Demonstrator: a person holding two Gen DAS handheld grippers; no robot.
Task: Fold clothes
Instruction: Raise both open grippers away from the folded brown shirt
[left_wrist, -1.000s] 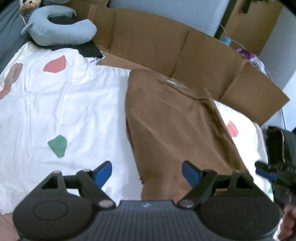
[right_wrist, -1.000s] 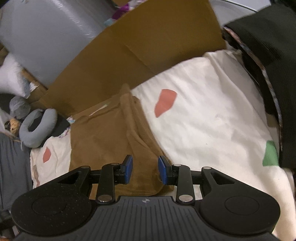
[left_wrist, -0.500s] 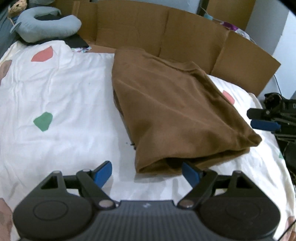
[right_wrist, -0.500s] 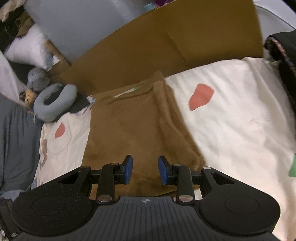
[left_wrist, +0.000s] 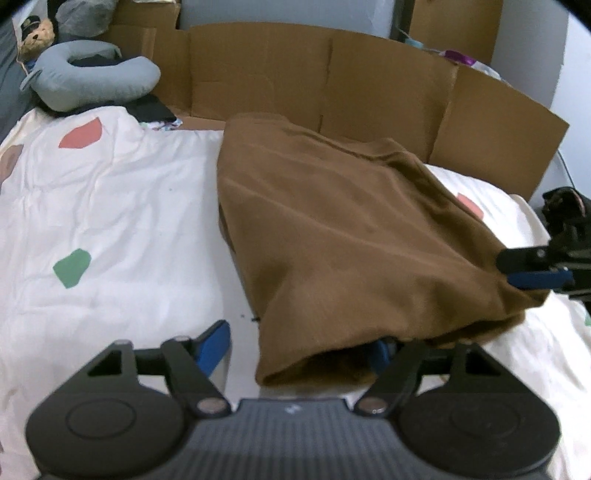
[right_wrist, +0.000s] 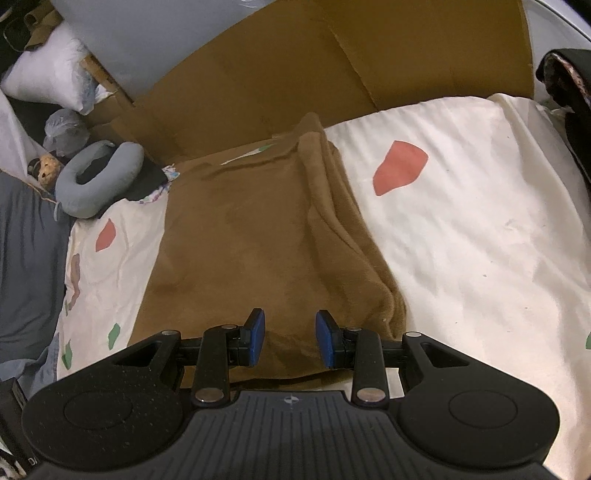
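A brown garment (left_wrist: 351, 236) lies folded on the white bedsheet (left_wrist: 122, 206) with coloured patches. My left gripper (left_wrist: 295, 350) is low at its near left corner. Its jaws are closing, with that corner between them but not pinched. The left fingertip (left_wrist: 212, 349) rests over bare sheet, and the right one is partly hidden under the cloth's edge. In the right wrist view the brown garment (right_wrist: 251, 236) fills the middle, and my right gripper (right_wrist: 290, 338) hovers over its near edge, jaws partly apart with cloth behind the gap. The right gripper (left_wrist: 532, 267) meets the garment's right corner.
A cardboard wall (left_wrist: 332, 81) stands along the far side of the bed. A grey neck pillow (left_wrist: 92, 81) and a teddy bear (left_wrist: 35, 33) lie at the far left. Dark clothes (right_wrist: 569, 92) are piled at the right edge, a grey blanket (right_wrist: 26, 240) at the left.
The left gripper has sunk to the garment's near corner, and its jaws have narrowed around it. The right gripper has shifted over the garment's near edge and reached its right corner.
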